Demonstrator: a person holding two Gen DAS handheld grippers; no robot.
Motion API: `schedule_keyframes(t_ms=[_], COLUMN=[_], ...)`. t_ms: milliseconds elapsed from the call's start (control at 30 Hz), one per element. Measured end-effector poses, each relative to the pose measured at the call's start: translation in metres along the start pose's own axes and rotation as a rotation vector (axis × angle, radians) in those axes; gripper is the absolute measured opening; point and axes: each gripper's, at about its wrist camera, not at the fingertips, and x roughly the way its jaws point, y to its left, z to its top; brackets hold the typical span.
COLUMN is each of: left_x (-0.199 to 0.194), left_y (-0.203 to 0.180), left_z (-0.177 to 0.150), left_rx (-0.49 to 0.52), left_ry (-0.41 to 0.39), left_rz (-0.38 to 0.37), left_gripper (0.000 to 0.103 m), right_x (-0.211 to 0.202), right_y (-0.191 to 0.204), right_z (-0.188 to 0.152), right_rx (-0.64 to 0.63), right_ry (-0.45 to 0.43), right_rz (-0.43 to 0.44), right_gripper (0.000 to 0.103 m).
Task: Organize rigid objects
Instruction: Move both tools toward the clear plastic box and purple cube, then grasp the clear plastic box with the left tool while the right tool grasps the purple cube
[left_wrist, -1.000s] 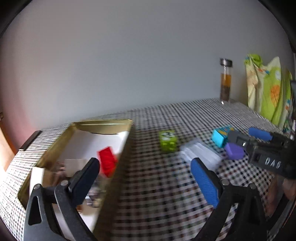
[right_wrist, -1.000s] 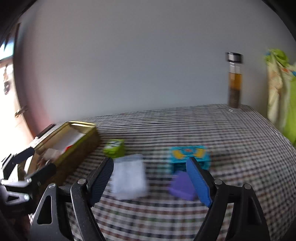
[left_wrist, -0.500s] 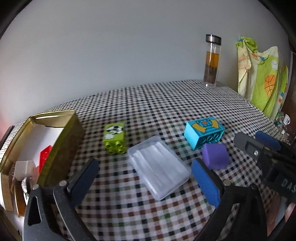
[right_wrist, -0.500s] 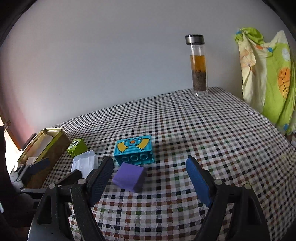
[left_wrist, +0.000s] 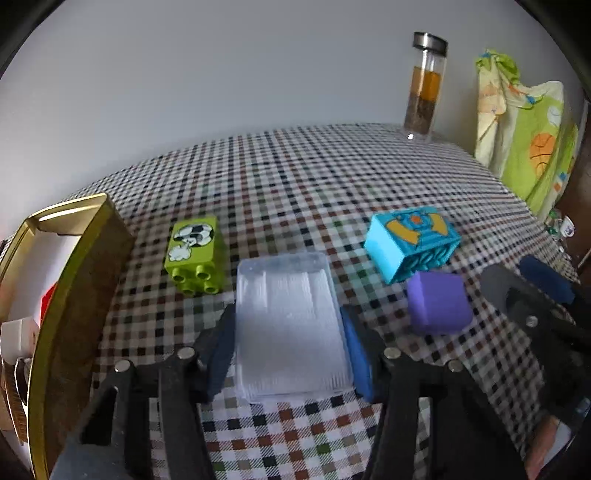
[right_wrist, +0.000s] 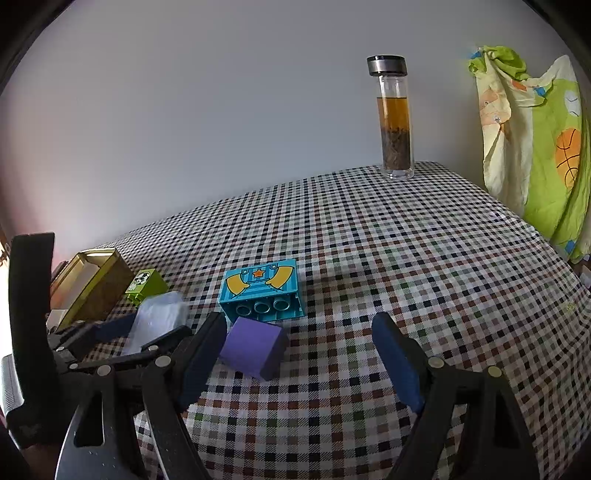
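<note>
A clear plastic box (left_wrist: 288, 295) lies flat on the checked tablecloth. My left gripper (left_wrist: 288, 321) is closing its jaws around it, and both blue pads touch its long sides. To the box's left a green toy brick (left_wrist: 195, 251) lies on its side, and to its right are a blue toy brick (left_wrist: 410, 243) and a purple cube (left_wrist: 437, 302). My right gripper (right_wrist: 299, 332) stands open low over the cloth. The purple cube (right_wrist: 255, 347) sits just inside its left finger, untouched, with the blue brick (right_wrist: 262, 291) behind it.
An open gold tin (left_wrist: 85, 266) with a red piece and other items stands at the left. A glass bottle of amber liquid (right_wrist: 394, 122) stands at the far edge by the wall. A green and yellow cloth (right_wrist: 535, 147) hangs at the right, past the table's edge.
My left gripper swung right from the tin, dropped over the clear box, and its jaws came in onto the box's sides. The right gripper shifted right and lower, over the purple cube.
</note>
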Motion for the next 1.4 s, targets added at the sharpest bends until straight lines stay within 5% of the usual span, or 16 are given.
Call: schedule_keyframes(t_ms=[833,1133,1400], left_x=[-0.039,-0.040,-0.047], left_y=[0.037,0.034,0.036], left_z=[-0.019,-0.019,-0.023], left_rx=[0.004,0.010,0.000], left_ry=[-0.140,-0.159,-0.186], left_rz=[0.094,0.088,0.060], left_gripper=[0.054,0.054,0.054], right_x=[0.045,0.054,0.045], right_y=[0.042,0.044,0.049], right_z=[-0.005,-0.002,-0.001], right_rx=[-0.202,-0.196,-0.212], right_ry=[0.202,0.225,0.181], right_rz=[-0.022,-0.041,-0.025], right_gripper=[0.082,0.054,0.053])
